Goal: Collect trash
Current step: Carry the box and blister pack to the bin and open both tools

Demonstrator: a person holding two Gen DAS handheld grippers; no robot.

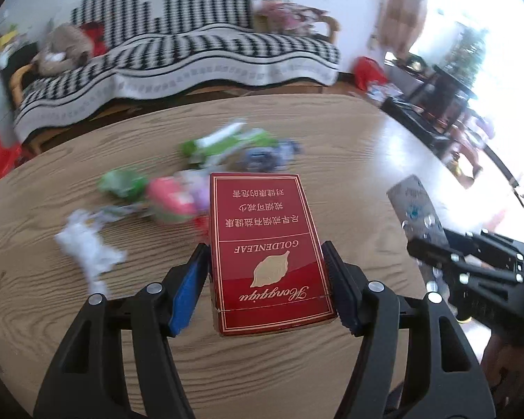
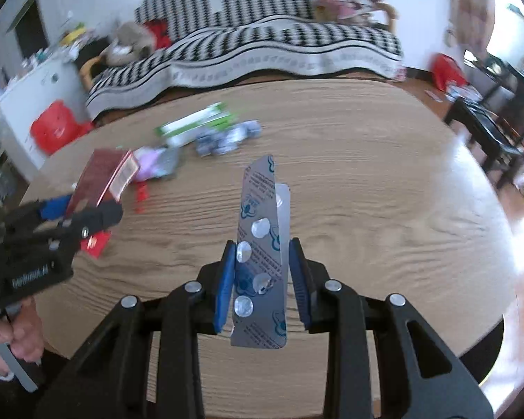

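**Both grippers loaded above the bench: cigarette pack on the left, blister sheet on the right**

The left gripper [image 1: 267, 279] has its jaws clenched on a red cigarette pack [image 1: 267, 244], one blue pad pressed against each long side. The pack is printed "GOLDENLEAF" with a gold leaf emblem and points away from the camera, lifted above the wood-grain bench [image 1: 52, 314]. In the right wrist view the same pack [image 2: 101, 178] shows at the left edge, tilted, in the left gripper [image 2: 84, 209], with a hand [image 2: 14, 335] on the handle below it.

The right gripper [image 2: 263, 279] grips a silvery pill blister sheet [image 2: 262, 255] edge-on between its jaws. The sheet stands upright, its foil side with blue print facing the left pad, and several of its round pockets look pushed out. It too hangs clear of the bench [image 2: 384, 227]. From the left wrist view the blister sheet [image 1: 415, 206] and the right gripper [image 1: 436, 244] appear at the right edge.

More trash lies on the bench past the pack, blurred: a crumpled white paper [image 1: 87, 244] to the left, a green wrapper [image 1: 124, 183], a pink-and-green wrapper [image 1: 171, 199] just beside the pack, a green-and-white box [image 1: 223, 143] farther back, and a crumpled blue-and-white wrapper [image 1: 269, 155] next to that box. A small red scrap [image 2: 96, 242] lies under the left gripper.

Behind the bench stands a sofa under a black-and-white patterned cover [image 1: 192, 52].
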